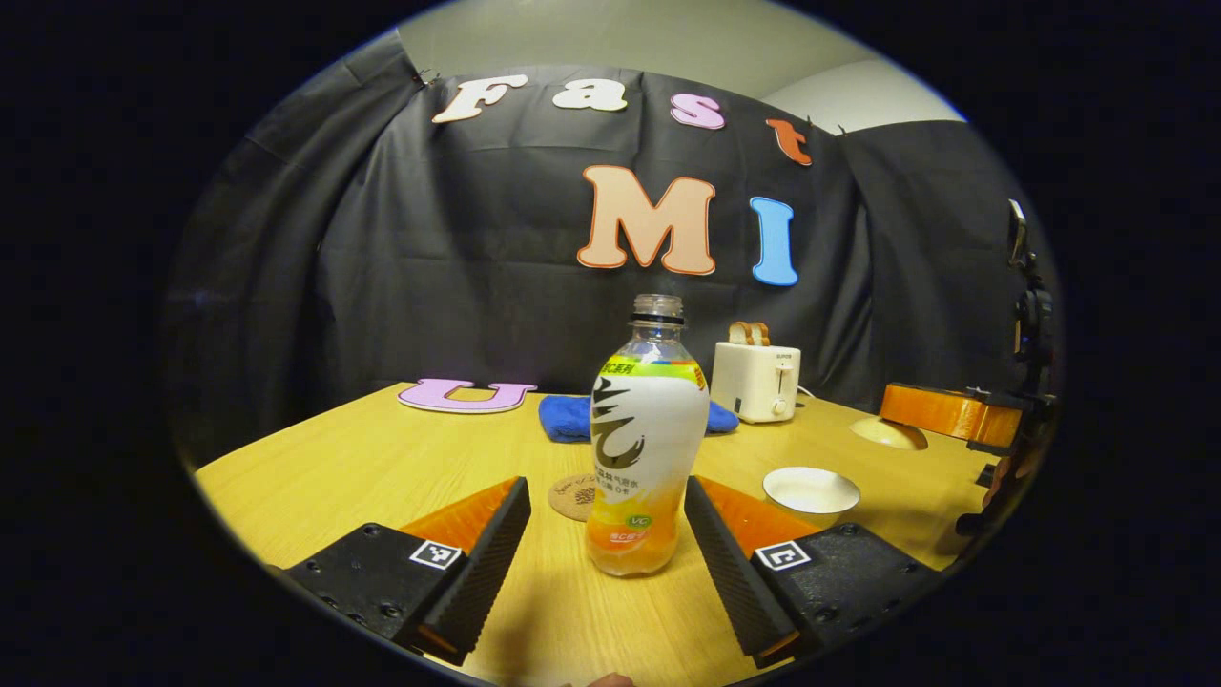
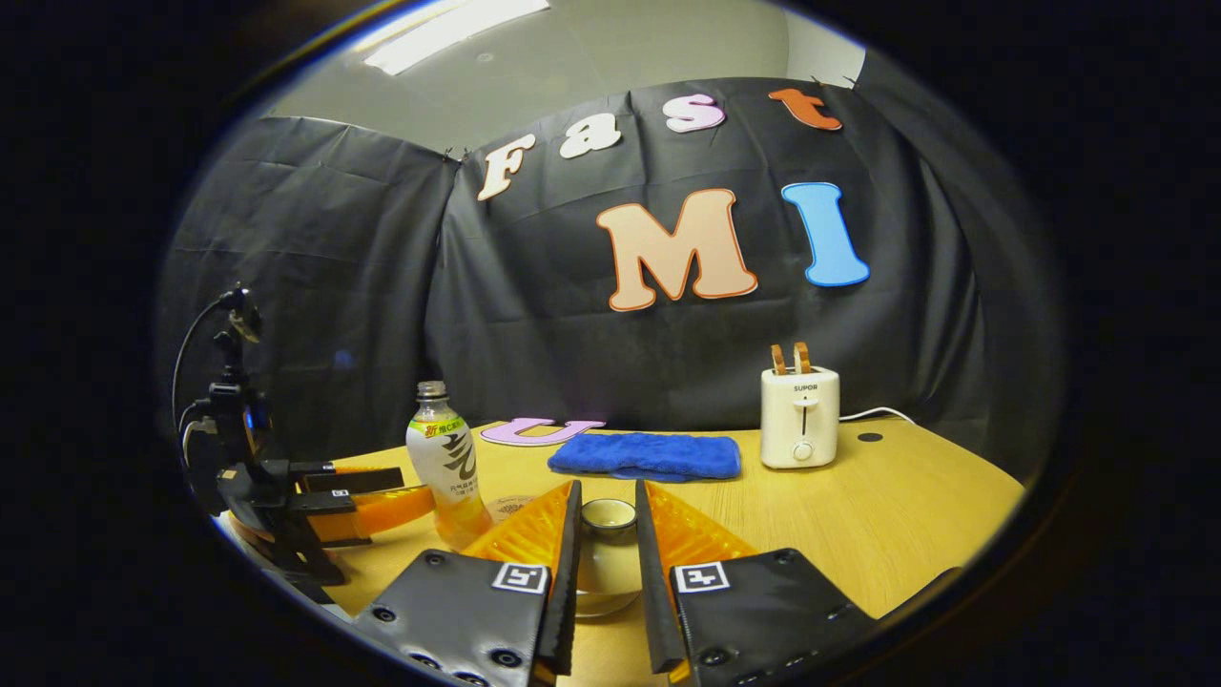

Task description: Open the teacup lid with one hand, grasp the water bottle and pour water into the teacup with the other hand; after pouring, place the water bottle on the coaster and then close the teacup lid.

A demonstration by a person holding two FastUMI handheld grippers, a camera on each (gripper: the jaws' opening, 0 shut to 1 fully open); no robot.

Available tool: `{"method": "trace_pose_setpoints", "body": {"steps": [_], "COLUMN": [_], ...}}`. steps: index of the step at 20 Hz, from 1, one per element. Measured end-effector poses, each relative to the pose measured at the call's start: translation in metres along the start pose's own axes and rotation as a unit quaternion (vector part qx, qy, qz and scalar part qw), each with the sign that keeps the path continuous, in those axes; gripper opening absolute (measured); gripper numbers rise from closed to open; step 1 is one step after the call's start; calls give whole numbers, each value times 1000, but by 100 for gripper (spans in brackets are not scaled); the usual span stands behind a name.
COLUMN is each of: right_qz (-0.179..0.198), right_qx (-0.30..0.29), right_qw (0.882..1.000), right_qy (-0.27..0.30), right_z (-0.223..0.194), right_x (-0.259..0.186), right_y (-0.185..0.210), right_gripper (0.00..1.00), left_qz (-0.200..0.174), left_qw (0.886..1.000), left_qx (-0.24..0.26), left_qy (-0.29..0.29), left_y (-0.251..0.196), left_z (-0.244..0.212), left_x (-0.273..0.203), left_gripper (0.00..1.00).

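Bottle: clear uncapped plastic drink bottle (image 1: 647, 439) between spread left gripper (image 1: 607, 515) fingers, untouched.
Behind: round cork coaster (image 1: 572, 497).
Lid: white ceramic teacup lid (image 2: 609, 516), right gripper (image 2: 607, 563) clamped on it.

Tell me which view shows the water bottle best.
The left gripper view: the water bottle stands upright, large and centred between that tool's open fingers, uncapped, cork coaster just behind it. In the right gripper view the bottle is small, far left, beside the other tool.

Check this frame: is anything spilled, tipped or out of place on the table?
Nothing stands out. The water bottle stands upright and uncapped between the left gripper's open jaws, just in front of the coaster; the wooden table looks dry.
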State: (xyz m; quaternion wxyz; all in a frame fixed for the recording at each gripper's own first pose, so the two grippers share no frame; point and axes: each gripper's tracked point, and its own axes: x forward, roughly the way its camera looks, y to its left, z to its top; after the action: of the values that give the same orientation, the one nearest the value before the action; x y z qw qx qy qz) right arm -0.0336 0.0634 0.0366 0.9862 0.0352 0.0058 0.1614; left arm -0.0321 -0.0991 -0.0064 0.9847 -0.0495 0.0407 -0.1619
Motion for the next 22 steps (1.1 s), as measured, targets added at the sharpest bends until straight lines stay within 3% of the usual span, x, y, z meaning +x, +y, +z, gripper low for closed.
{"method": "trace_pose_setpoints", "body": {"steps": [6, 13, 16, 22], "right_qz": [-9, -19, -23, -29], "right_qx": [2, -11, -9, -8], "right_qw": [1000, 999, 999, 999], "right_qy": [-6, -24, -24, -17], "right_z": [5, 23, 26, 23], "right_x": [-6, -14, -16, -17], "right_y": [-11, -24, -30, -38], "right_gripper": [34, 34, 34, 34], "left_qz": [-7, -5, -6, 0], "left_qw": [1000, 999, 999, 997], "left_qx": [11, 31, 41, 66], "left_qy": [9, 32, 31, 41], "left_y": [-10, -14, -16, -12], "left_z": [-2, -7, -7, -9], "left_x": [15, 36, 38, 39], "left_gripper": [95, 85, 71, 55]}}
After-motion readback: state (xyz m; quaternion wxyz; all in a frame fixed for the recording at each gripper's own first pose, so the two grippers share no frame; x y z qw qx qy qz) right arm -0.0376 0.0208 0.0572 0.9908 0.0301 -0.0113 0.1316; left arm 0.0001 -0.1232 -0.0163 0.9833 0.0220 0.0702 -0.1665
